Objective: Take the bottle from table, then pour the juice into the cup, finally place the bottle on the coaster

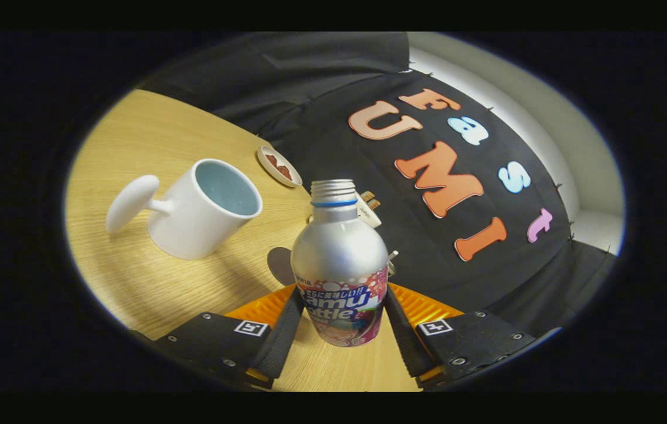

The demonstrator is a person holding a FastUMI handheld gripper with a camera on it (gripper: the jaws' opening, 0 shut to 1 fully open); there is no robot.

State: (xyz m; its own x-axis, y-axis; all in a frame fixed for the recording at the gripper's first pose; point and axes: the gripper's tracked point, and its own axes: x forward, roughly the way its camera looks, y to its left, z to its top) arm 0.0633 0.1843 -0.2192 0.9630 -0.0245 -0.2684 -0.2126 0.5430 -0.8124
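Standing upright between the fingers of the hand-held gripper (340, 330), the uncapped bottle (340, 265) is clamped at its lower body — both fingers press its sides. On the table (133, 135), the white cup (204, 209) sits far left, apart from the bottle.

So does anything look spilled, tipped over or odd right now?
Nothing spilled. The bottle sits capless between the gripper jaws, which press both its sides. The cup and table look tilted, likely from the gripper's lean.
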